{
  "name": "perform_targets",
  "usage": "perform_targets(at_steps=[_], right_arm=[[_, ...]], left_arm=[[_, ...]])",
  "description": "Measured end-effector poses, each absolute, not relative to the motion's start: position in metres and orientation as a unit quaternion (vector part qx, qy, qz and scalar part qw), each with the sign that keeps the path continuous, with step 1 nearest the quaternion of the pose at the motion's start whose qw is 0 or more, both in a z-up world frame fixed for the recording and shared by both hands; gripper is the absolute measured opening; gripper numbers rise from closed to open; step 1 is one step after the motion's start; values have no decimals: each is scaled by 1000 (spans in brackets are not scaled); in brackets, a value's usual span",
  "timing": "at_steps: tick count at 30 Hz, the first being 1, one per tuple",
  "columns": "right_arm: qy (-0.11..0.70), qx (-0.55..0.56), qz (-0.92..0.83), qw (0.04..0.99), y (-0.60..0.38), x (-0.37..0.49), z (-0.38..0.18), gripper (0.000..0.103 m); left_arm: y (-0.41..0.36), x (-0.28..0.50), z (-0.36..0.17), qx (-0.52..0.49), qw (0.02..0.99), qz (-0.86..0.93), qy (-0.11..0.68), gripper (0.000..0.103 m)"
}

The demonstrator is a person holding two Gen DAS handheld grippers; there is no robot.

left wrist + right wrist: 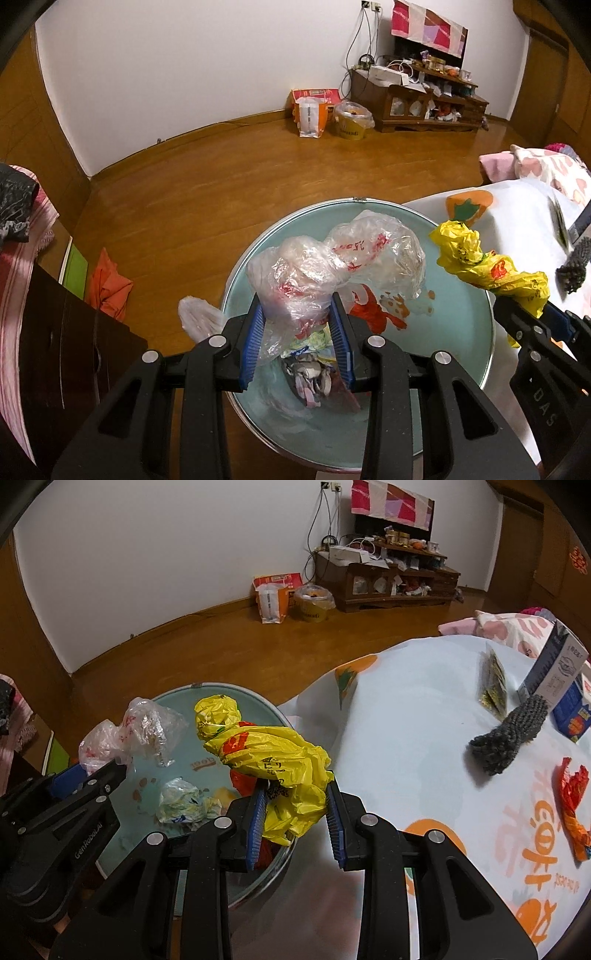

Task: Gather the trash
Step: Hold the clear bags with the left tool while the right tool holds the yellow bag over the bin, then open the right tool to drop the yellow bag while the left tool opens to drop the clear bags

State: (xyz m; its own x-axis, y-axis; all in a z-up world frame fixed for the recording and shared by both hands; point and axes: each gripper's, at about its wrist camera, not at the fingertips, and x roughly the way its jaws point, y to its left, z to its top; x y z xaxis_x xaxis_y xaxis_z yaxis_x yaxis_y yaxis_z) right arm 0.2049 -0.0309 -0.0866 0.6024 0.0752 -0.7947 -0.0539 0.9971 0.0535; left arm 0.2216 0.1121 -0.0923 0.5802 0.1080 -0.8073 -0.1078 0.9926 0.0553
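Left gripper (297,326): blue ribbed pads pinching a crumpled clear plastic bag (332,266). Bag thin, see-through, wrinkled, printed with red characters; bulk billowing up and ahead of the pads, a tail hanging below them. Held directly above the round basin (458,369).

Right gripper (297,814): pads clamped on a wadded yellow plastic bag (258,753). Bag bright yellow, heavily creased, twisted into a knot-like ball at the far end, with an orange-red patch and dark print. Held over the near rim of the basin (284,864), just beside the edge of the table (406,738).

Basin: pale blue-green inside, metal rim, cartoon print on the bottom. Inside it, crumpled paper and wrappers (314,373), seen as a whitish wad (184,806) from the right wrist view; a red piece (242,781) partly hidden under the yellow bag.

Table: covered by a white cloth with orange print. On it, well apart from the grippers: a dark grey knitted item (506,738), a red-orange wrapper (570,805), a small dark packet (493,681), a white and blue carton (557,672).

Beyond: wooden floor (240,177), white wall, low wooden cabinet (417,103) crowded with small items, a paper bag (310,118) and a yellow tub (352,120) next to it.
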Motion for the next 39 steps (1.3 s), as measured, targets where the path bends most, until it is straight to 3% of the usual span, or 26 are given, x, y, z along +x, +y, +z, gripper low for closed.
perform_targets(at_steps=[10,15,22,26,33,36,39], right_arm=[[462,-5,50,886,-18,216,-100,33],[459,1,63,886,-20,214,-98,50],[439,16,52,897,-33,203,-82,50],[417,32,35,908,-52,183,-67,52],[401,46,11,915,-82,141,-59,77],[403,55,10,913,-95,127,-59,88],[403,56,-5,913,-109,110,-58,92]], left_arm=[[115,227,-103,3,882,70,467,35],[116,227,-102,7,881,66,469,39],[115,216,-94,15,887,63,457,52],[112,200,-82,23,897,69,437,71],[94,165,-70,36,907,67,414,91],[85,150,-70,39,906,69,415,94],[76,137,-70,39,905,64,419,96]])
